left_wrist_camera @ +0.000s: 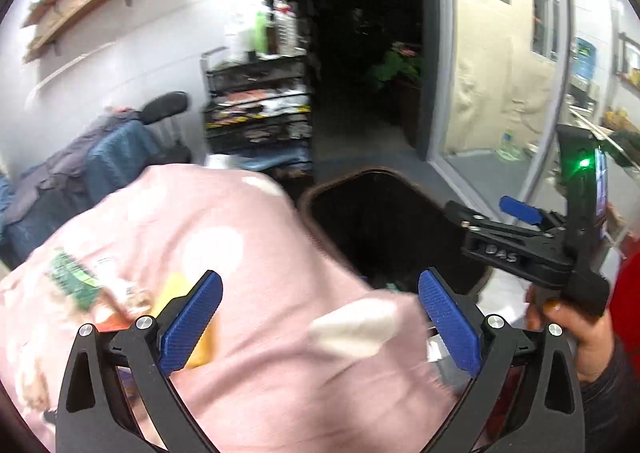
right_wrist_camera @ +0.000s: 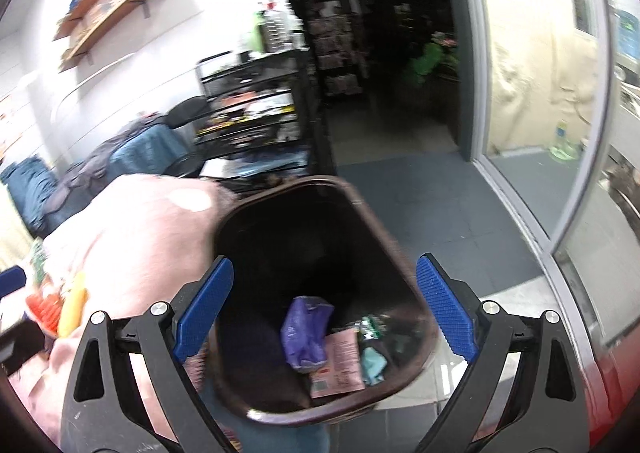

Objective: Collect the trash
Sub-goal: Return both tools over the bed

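Note:
A dark brown trash bin (right_wrist_camera: 360,209) stands beside a bed covered by a pink blanket (left_wrist_camera: 240,237). Inside it lie a purple wrapper (right_wrist_camera: 306,329), a pink packet (right_wrist_camera: 340,365) and a teal scrap (right_wrist_camera: 374,363). My right gripper (right_wrist_camera: 326,261) hangs open over the bin's mouth with nothing between its blue pads. My left gripper (left_wrist_camera: 320,277) is open and empty above the blanket's edge, the bin (left_wrist_camera: 308,197) just ahead of it. A green packet (left_wrist_camera: 74,281) and a yellow wrapper (left_wrist_camera: 176,289) lie on the blanket at the left. A hand holds the right gripper (left_wrist_camera: 460,221) at the right.
A black wire cart (left_wrist_camera: 260,109) full of items stands behind the bed. A chair draped with blue clothes (left_wrist_camera: 112,149) is at the left. A dark doorway (right_wrist_camera: 380,53) opens ahead, and a glass door (right_wrist_camera: 540,93) is on the right. Grey floor (right_wrist_camera: 420,205) lies beyond the bin.

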Available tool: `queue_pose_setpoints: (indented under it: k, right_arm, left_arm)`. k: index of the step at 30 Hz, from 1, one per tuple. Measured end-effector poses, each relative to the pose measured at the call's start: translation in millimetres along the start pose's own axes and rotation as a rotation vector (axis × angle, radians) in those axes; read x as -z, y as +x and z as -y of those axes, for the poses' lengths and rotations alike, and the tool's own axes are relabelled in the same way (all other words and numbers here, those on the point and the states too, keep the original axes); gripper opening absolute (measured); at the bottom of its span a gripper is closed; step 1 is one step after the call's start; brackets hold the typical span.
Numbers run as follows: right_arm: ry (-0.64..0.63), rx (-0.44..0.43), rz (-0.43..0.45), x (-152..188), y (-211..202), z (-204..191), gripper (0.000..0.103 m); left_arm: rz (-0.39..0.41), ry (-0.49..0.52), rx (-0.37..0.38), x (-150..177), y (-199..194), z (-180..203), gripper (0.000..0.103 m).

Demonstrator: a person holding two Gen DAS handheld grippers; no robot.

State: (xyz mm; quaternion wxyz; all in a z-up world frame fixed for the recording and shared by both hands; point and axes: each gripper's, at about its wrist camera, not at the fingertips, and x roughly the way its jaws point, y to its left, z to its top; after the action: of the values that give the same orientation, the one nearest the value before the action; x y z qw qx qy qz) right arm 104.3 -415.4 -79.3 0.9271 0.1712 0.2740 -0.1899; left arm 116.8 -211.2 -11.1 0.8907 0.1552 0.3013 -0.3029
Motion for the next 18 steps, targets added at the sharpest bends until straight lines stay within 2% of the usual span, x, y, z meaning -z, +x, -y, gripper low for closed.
queue_pose_setpoints:
  k: [8, 12, 18]
  right_arm:
    - [-0.084, -0.163, -0.062, 12, -9, -59, 0.092]
    - [-0.136, -0.197, -0.106, 20, -10, -90, 0.092]
    - [-0.188, -0.311, -0.167, 29, -14, -134, 0.092]
  left_arm:
    - [0.006, -0.081, -0.192, 27, -23, -56, 0.098]
    - [-0.012, -0.165, -0.253, 45, -30, -88, 0.098]
    - [-0.045, -0.302, -0.360, 76, -44, -145, 0.098]
